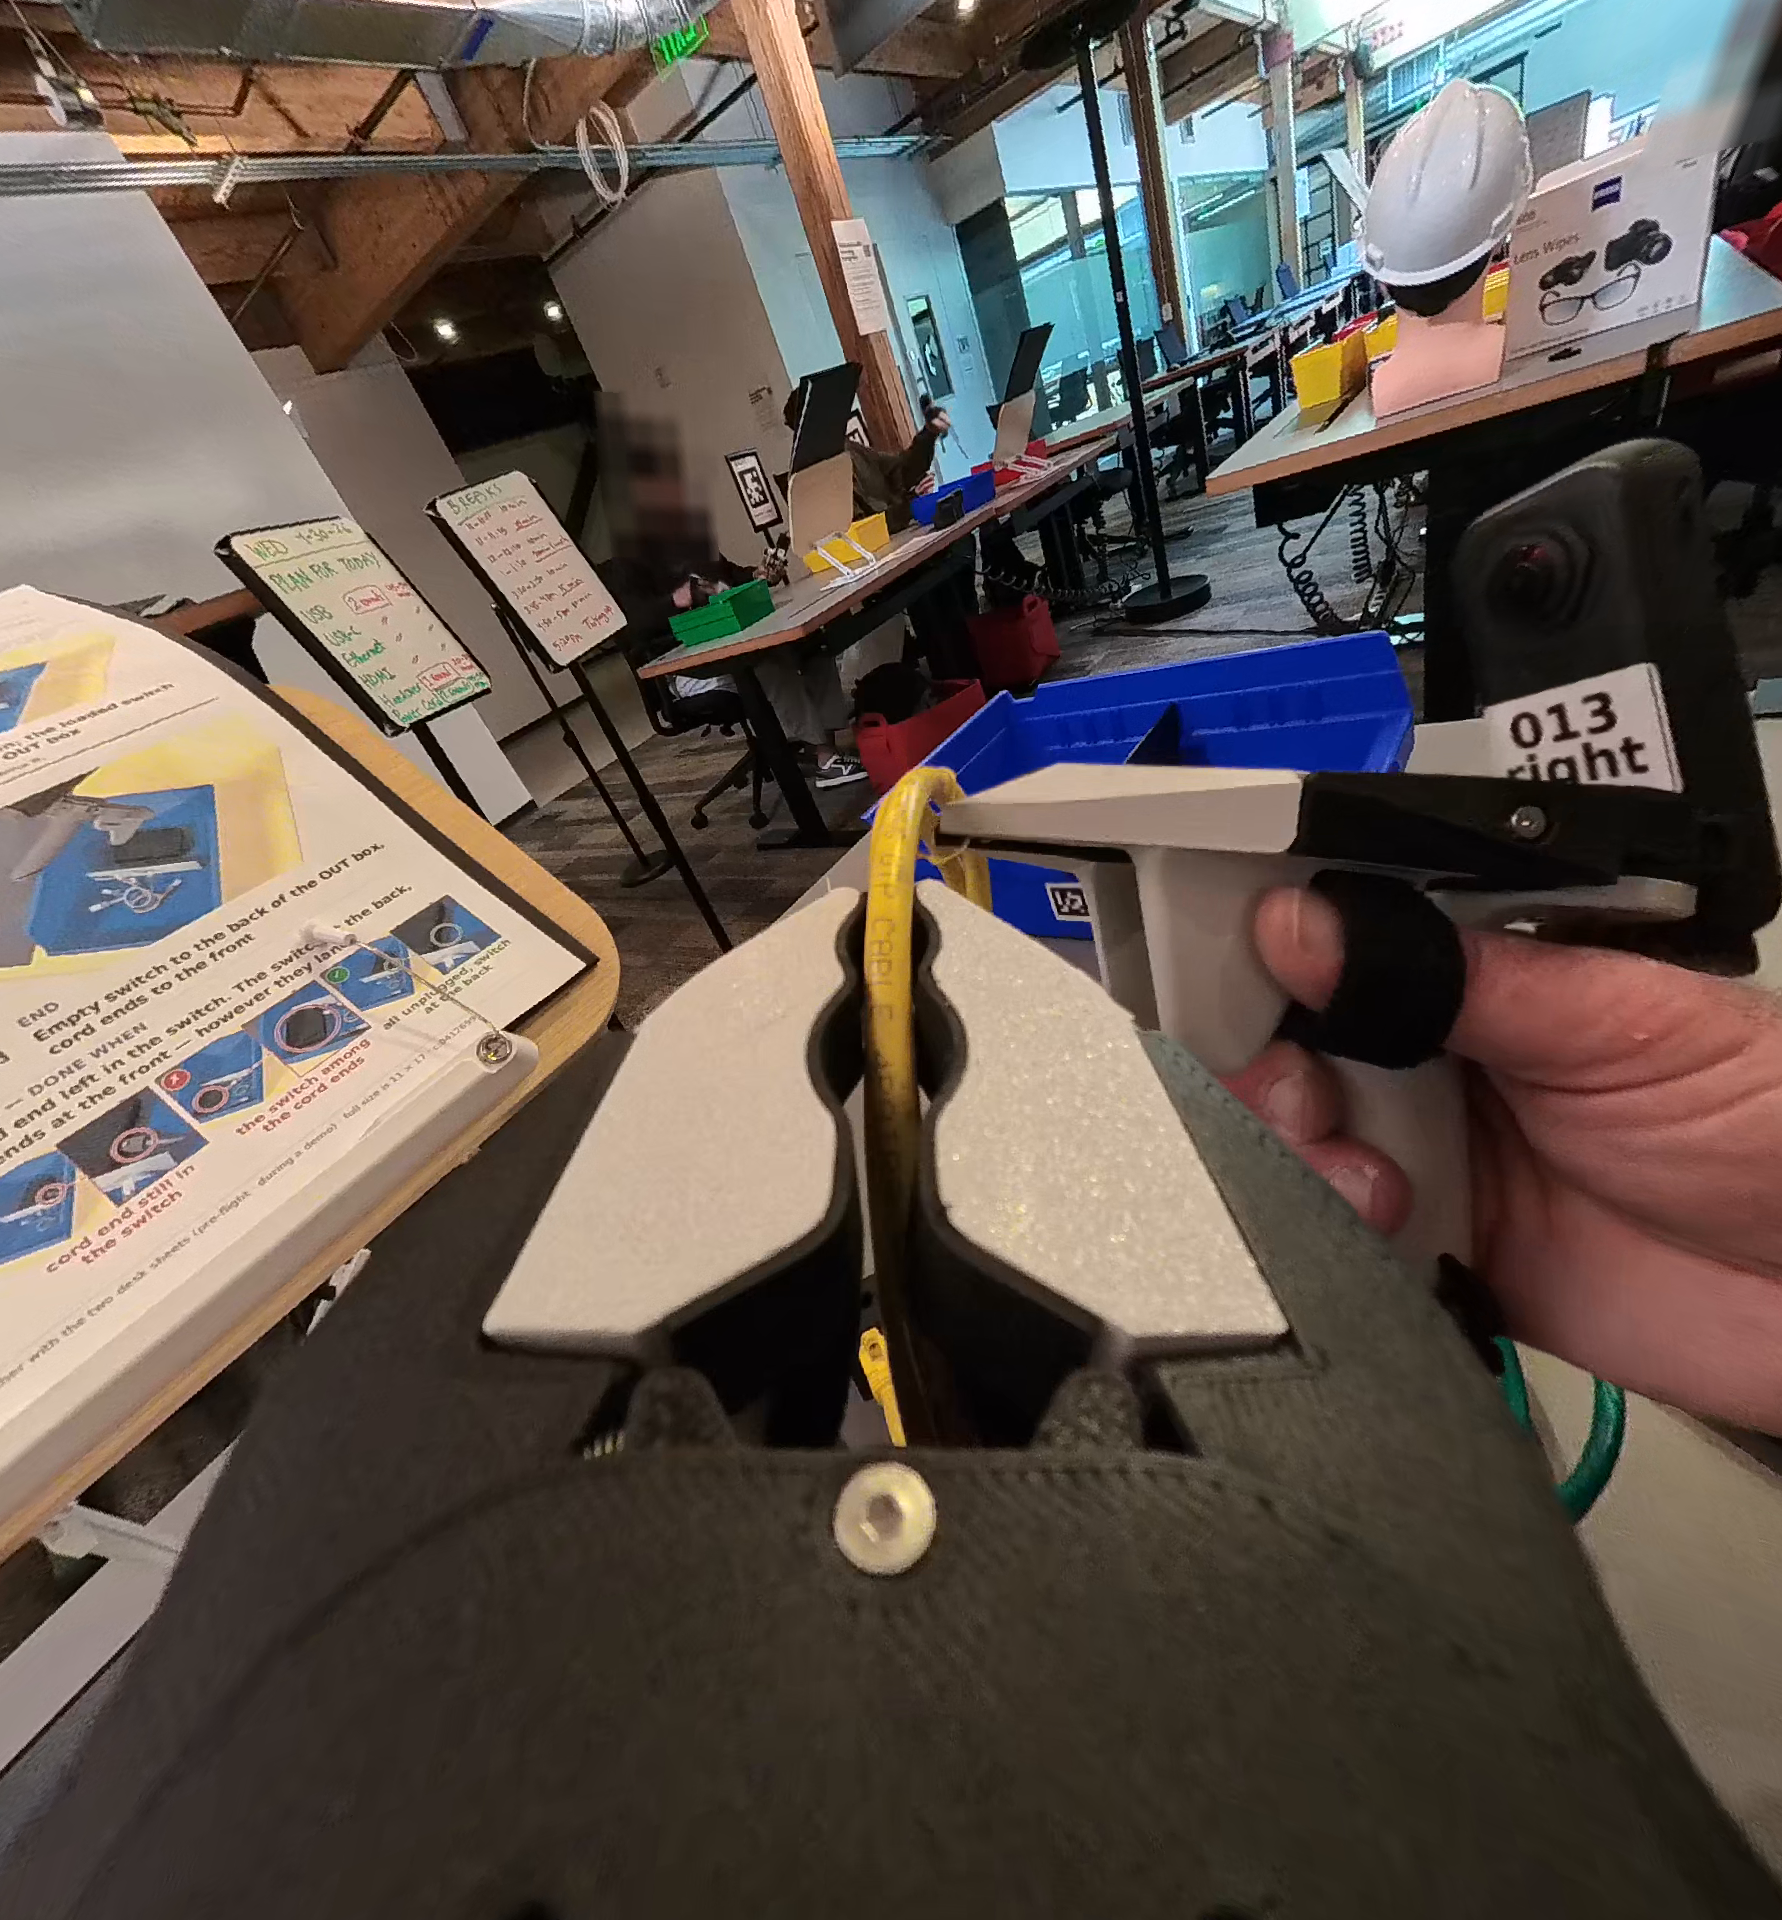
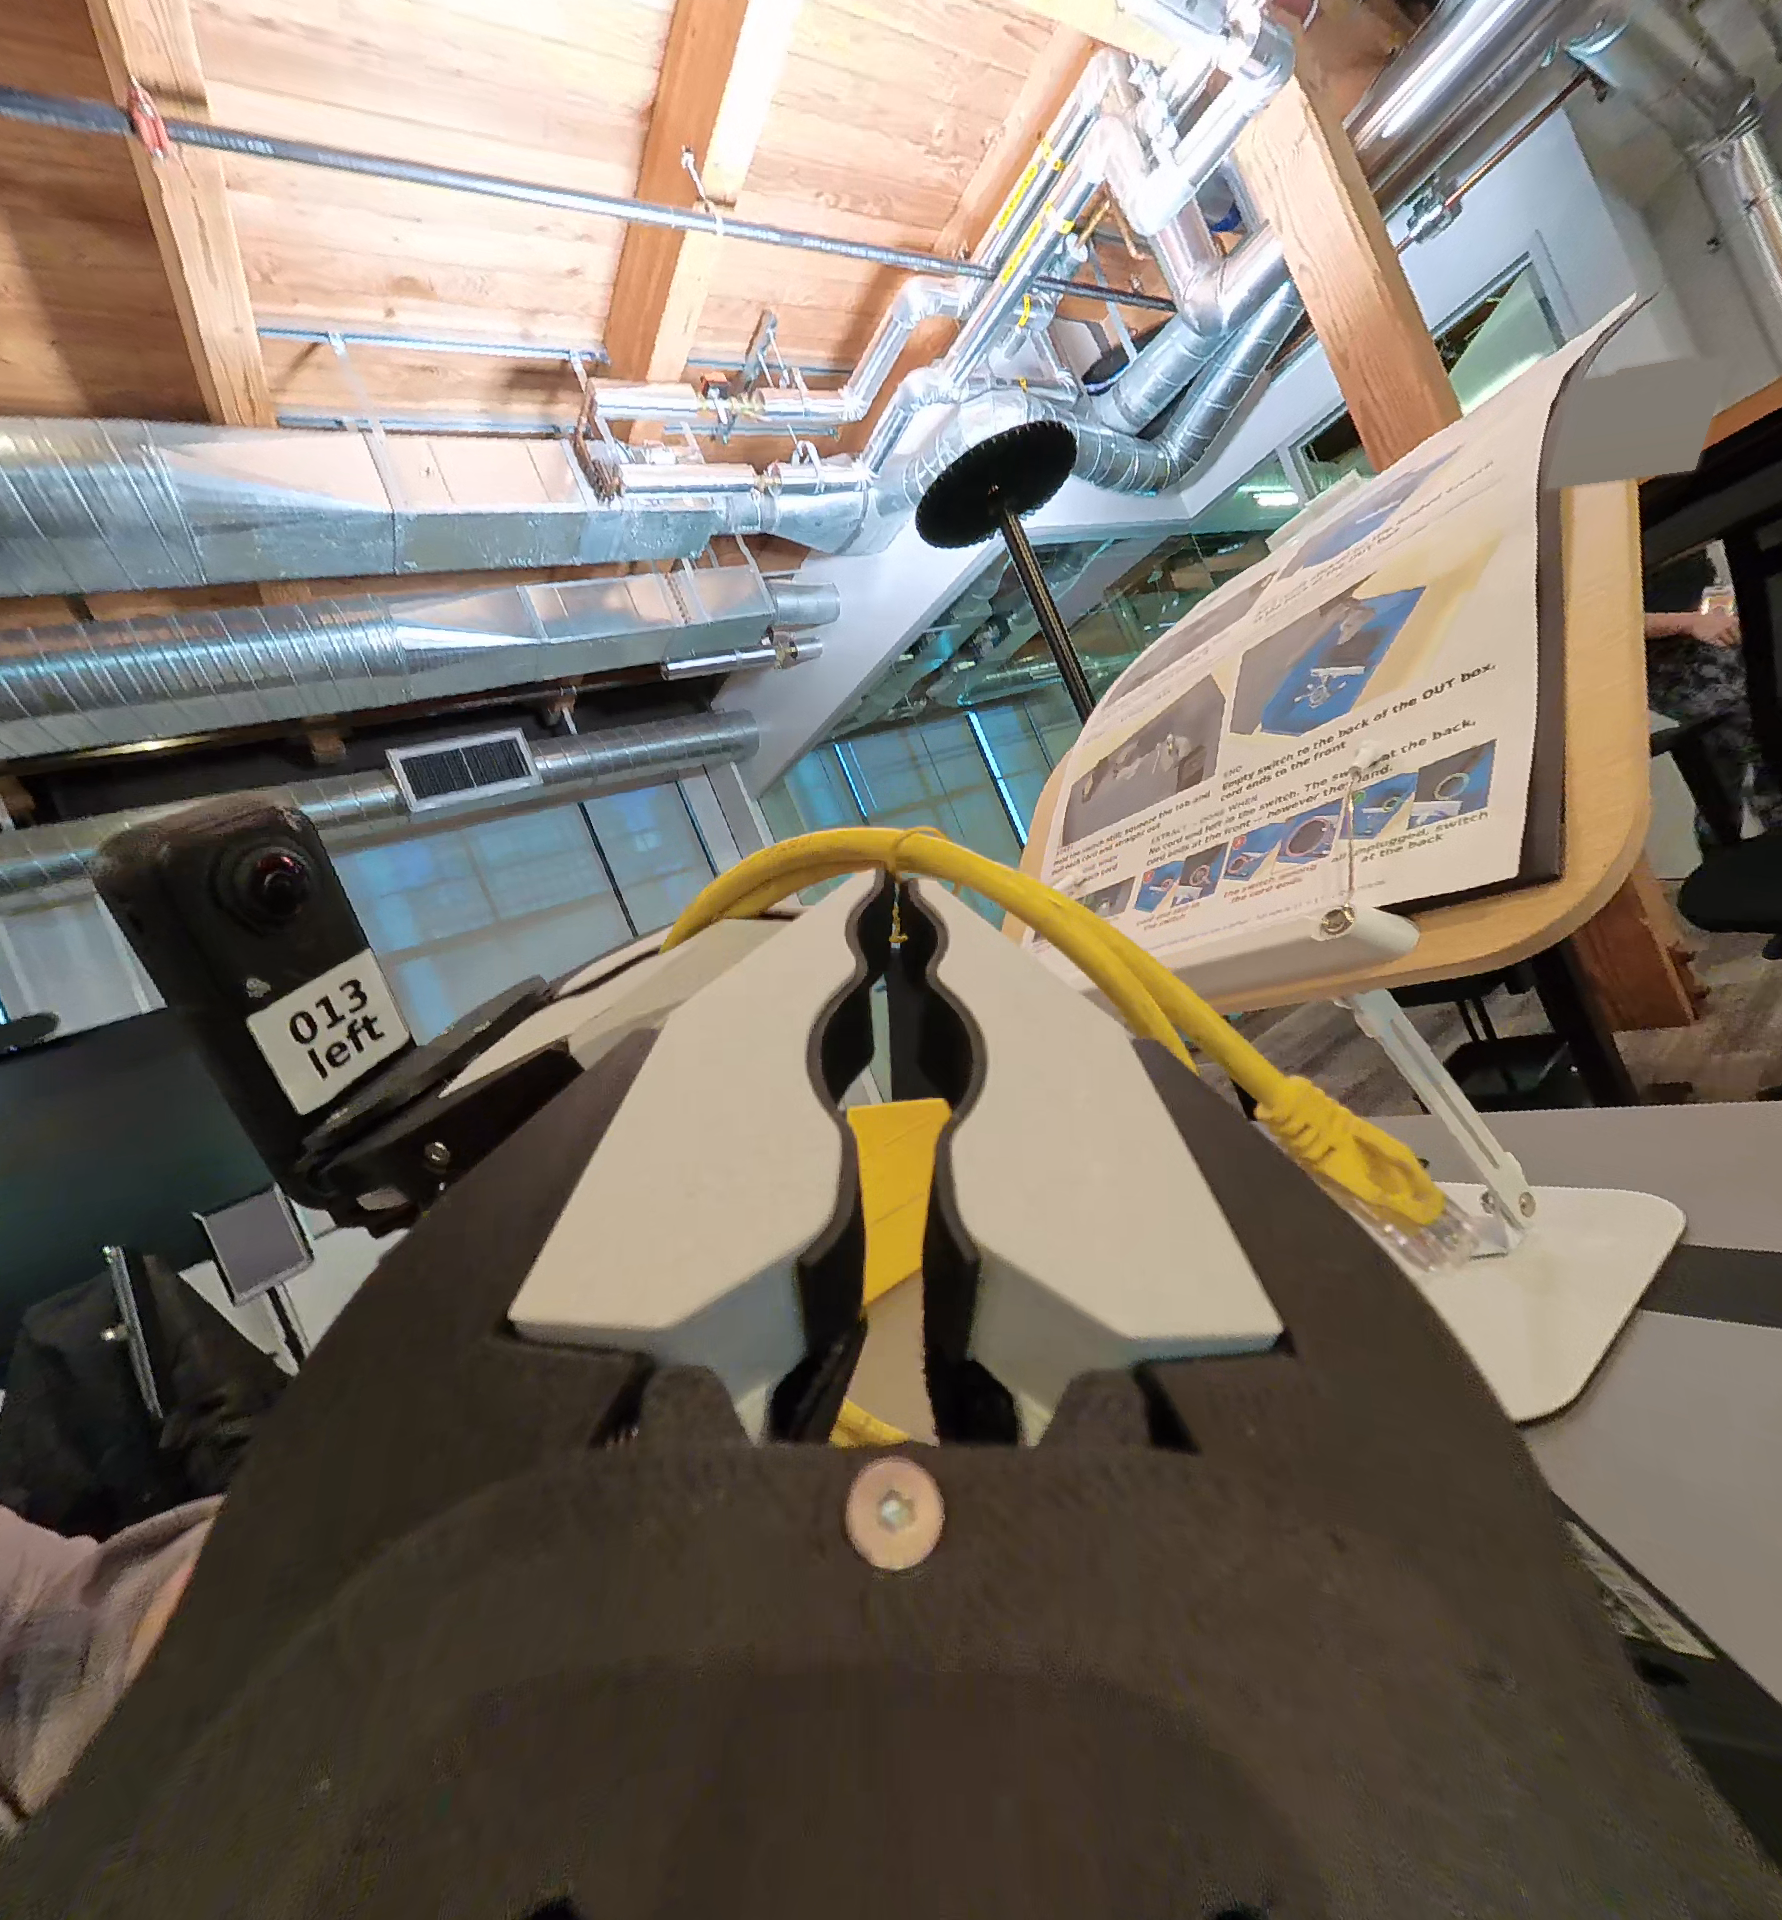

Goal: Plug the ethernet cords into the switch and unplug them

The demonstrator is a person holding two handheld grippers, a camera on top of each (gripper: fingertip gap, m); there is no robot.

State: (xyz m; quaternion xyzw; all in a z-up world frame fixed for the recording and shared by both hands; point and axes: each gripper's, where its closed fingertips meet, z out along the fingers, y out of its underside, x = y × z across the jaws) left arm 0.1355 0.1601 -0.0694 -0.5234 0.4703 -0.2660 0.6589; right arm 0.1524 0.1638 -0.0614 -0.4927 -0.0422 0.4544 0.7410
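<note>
The left gripper (image 1: pixel 889 935) has its jaws closed on the yellow ethernet cord (image 1: pixel 892 1039), which runs straight up the narrow slot between the two grey fingers (image 1: pixel 721 1132) and arcs over past their tips. Just beyond those tips the right gripper (image 1: pixel 954 816) comes in sideways, held by a hand (image 1: pixel 1552 1164), its fingertip end touching the top of the cord's arc.

In the right wrist view, the right gripper (image 2: pixel 892 883) has its jaws pressed together on a thin yellow tie at the cord's bend, and the doubled cord (image 2: pixel 1095 935) drapes to either side of the tips. One strand drops toward the near edge of the grey table (image 2: pixel 1697 1455), where its clear-tipped yellow plug (image 2: pixel 1386 1195) hangs just over the white base of a document stand (image 2: pixel 1552 1309).

Farther off, a blue bin (image 1: pixel 1282 717) sits behind the grippers, and the instruction sheet (image 1: pixel 191 935) leans on its wooden board. The switch is not visible in either view.
</note>
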